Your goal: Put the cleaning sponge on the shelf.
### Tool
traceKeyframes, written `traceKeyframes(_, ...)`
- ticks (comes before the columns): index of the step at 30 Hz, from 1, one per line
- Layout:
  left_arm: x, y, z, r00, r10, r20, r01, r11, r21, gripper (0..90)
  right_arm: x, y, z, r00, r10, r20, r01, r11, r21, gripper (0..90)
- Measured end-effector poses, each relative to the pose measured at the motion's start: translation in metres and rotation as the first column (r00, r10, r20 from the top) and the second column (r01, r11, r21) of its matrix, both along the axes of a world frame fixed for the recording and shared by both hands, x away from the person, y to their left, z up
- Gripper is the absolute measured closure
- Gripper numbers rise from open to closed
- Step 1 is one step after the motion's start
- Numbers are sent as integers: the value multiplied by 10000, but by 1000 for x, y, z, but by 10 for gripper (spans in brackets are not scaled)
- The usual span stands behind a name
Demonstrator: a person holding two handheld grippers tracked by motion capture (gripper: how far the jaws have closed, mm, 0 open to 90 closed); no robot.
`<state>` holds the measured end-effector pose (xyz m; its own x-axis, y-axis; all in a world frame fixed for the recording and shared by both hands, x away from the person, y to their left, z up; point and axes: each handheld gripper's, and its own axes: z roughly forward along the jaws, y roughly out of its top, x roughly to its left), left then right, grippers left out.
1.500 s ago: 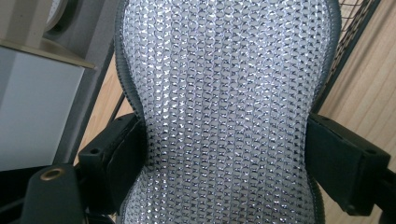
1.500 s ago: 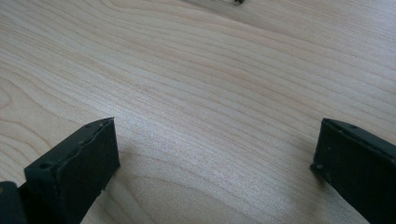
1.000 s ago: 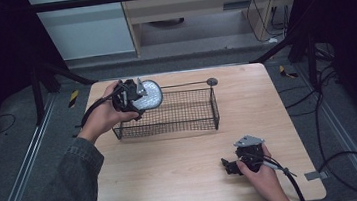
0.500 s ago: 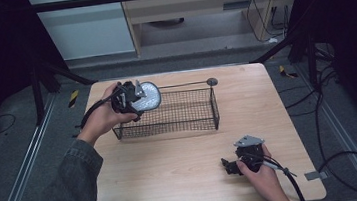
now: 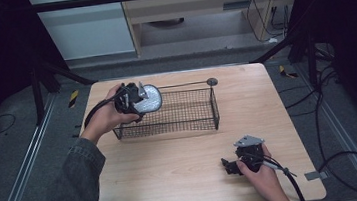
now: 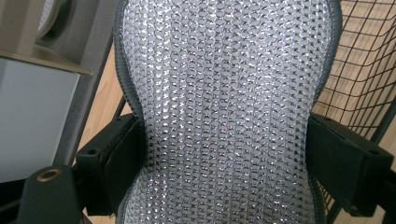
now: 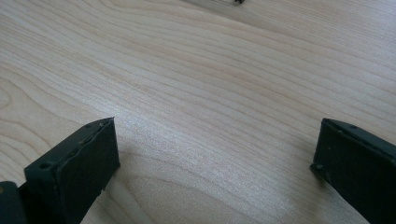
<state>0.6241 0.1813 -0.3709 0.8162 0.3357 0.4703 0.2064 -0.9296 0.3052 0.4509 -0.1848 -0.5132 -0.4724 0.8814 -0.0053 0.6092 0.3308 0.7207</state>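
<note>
An oval silver mesh pad [image 5: 148,98] with a grey rim hangs over the left end of a black wire basket [image 5: 214,108]. My left gripper [image 5: 140,100] is shut on it. In the left gripper view both black pads press into the pad's [image 6: 224,84] narrow waist, and the basket's wire wall [image 6: 364,84] shows at the right. My right gripper [image 5: 228,166] rests low on the wooden table [image 5: 174,176] at the front right. In the right gripper view it [image 7: 215,158] stands open over bare wood, with nothing between its jaws.
The basket sits at the back middle of the table. A thin rod along its far rim ends in a small dark disc [image 5: 211,81]. Cables trail on the floor to the right, and dark frame legs stand at the back corners.
</note>
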Motion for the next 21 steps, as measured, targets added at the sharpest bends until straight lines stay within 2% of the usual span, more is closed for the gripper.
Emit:
traceKeyframes(11,1,0,-7,9997,-65,-247,60,9998,-192,133,0,0,0,10000,1,1,-1,10000,0,4)
traceKeyframes(16,3,0,-11,9995,-39,-318,35,9999,-104,131,0,0,0,10000,-6,-14,6,10000,8,4)
traceKeyframes(21,5,0,-11,9992,-40,-387,26,9994,-358,109,0,0,0,10000,1,-14,-1,10000,-10,4)
